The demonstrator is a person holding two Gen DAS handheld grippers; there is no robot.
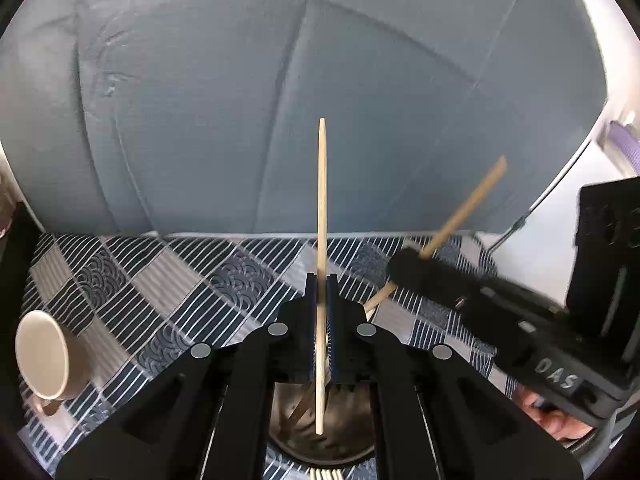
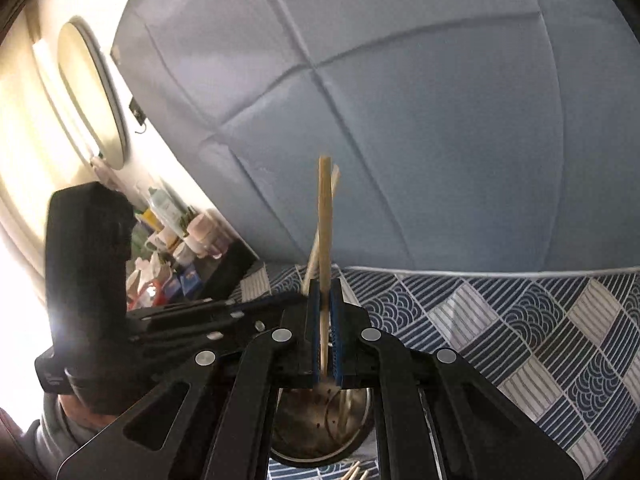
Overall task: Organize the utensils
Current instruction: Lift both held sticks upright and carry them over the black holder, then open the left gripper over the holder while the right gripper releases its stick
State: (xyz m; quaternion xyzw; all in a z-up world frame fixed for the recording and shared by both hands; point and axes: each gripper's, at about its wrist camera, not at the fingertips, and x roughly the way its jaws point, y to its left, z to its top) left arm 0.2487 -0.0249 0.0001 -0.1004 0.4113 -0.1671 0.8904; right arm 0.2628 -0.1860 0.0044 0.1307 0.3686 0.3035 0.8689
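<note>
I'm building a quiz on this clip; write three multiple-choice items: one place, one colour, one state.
1. Where is the metal cup?
A. below the left gripper
B. on the headboard
C. inside the mug

2. The mug's colour?
A. red
B. cream
C. black

3. The right gripper is
A. wide open, empty
B. shut on a chopstick
C. out of view

Answers: 1 A, the cup's rim shows under the fingers; 2 B, pale cream rim and wall; 3 B, blue pads pinch the stick.

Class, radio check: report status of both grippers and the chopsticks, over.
Left gripper shut on chopstick. Right gripper shut on second chopstick. Both over metal holder. Cup off left; nothing blocking.
</note>
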